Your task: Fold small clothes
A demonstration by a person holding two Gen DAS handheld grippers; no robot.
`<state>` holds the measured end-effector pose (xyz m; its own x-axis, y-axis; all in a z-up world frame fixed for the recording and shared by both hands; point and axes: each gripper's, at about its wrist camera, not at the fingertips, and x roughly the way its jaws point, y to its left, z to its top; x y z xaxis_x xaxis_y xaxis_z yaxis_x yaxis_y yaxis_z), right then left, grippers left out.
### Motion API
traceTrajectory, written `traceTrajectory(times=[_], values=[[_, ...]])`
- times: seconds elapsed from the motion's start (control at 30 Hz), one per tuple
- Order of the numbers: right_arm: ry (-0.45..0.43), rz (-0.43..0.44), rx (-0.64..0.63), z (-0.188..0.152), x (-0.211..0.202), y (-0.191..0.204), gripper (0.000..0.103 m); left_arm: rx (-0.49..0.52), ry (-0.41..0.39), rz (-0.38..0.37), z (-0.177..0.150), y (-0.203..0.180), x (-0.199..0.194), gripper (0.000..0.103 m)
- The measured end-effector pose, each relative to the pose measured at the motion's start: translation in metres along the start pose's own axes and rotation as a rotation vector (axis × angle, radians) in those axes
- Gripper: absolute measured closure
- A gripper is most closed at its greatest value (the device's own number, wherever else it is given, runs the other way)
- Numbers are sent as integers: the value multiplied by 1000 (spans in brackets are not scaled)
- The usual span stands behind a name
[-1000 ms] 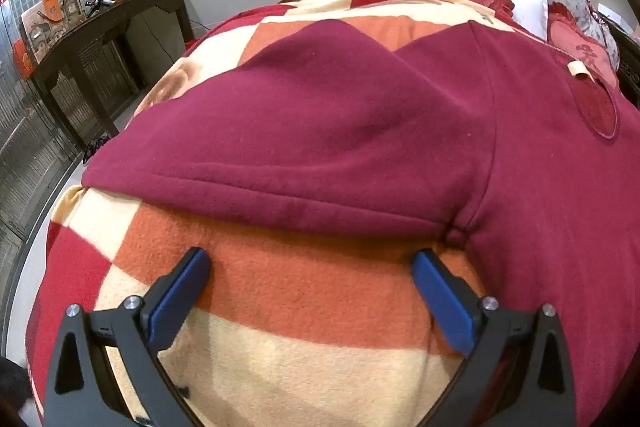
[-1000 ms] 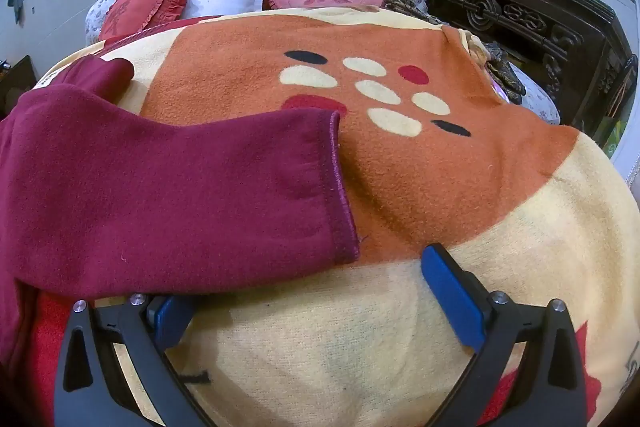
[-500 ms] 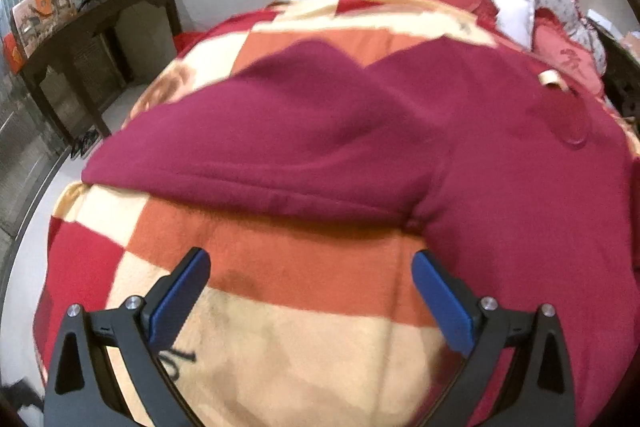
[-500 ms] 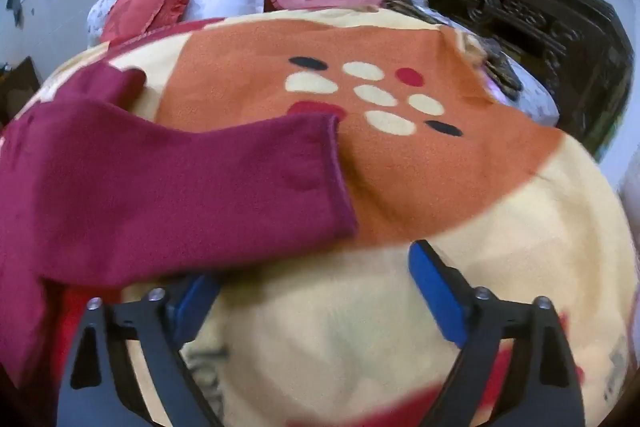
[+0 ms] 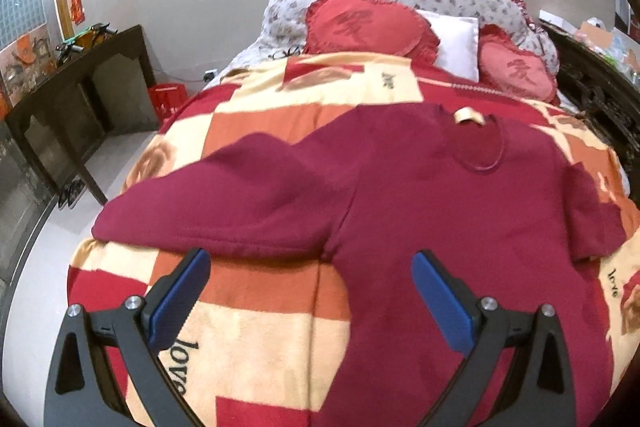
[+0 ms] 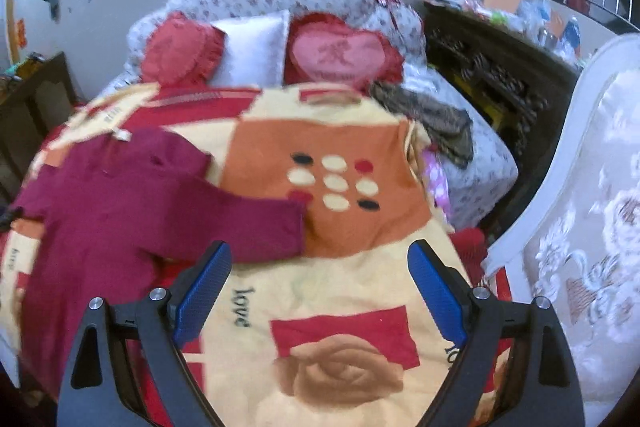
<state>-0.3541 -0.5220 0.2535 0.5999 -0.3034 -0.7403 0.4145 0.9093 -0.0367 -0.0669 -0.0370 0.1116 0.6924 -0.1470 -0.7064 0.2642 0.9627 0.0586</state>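
A dark red long-sleeved sweater (image 5: 420, 195) lies spread flat on the patterned blanket (image 5: 260, 339), neck toward the pillows, both sleeves stretched out sideways. My left gripper (image 5: 310, 267) is open and empty, raised above the blanket, just short of the left sleeve's (image 5: 224, 203) underarm. In the right wrist view the sweater (image 6: 104, 203) lies at left with its right sleeve (image 6: 260, 227) pointing right. My right gripper (image 6: 320, 259) is open and empty, raised above the blanket (image 6: 340, 307), with the sleeve's cuff just ahead of its left finger.
Red heart cushions (image 5: 360, 23) and a white pillow (image 5: 456, 43) lie at the bed's head. A dark wooden table (image 5: 72, 83) stands left of the bed. A carved dark cabinet (image 6: 500, 67) and a white padded piece (image 6: 580, 207) stand on the right. A dark cloth (image 6: 432, 115) lies on the bed's right edge.
Both grippers have pulled up and back from the sweater; far more of the bed and room shows now. The sweater has stayed flat. Both stay open.
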Motion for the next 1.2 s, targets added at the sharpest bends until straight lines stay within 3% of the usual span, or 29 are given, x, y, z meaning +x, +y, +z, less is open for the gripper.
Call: traceTrajectory(times=[0.17, 0.33, 0.6, 0.73, 0.87, 0.97, 1.2], values=[[-30, 121, -8, 7, -5, 48, 0, -10, -21, -23, 8, -5, -14, 1], [49, 269, 37, -2, 37, 112, 0, -21, -21, -23, 10, -7, -16, 1], [89, 377, 26, -4, 84, 212, 0, -13, -15, -10, 12, -2, -1, 1], [110, 391, 28, 1, 98, 246, 0, -21, -1, -12, 12, 2, 12, 1], [66, 346, -22, 4, 102, 272, 0, -43, 14, -25, 12, 6, 25, 1], [27, 281, -64, 3, 107, 286, 0, -48, 25, -24, 11, 8, 35, 1], [41, 268, -85, 3, 130, 298, 0, -54, 33, -19, 12, 10, 51, 1]])
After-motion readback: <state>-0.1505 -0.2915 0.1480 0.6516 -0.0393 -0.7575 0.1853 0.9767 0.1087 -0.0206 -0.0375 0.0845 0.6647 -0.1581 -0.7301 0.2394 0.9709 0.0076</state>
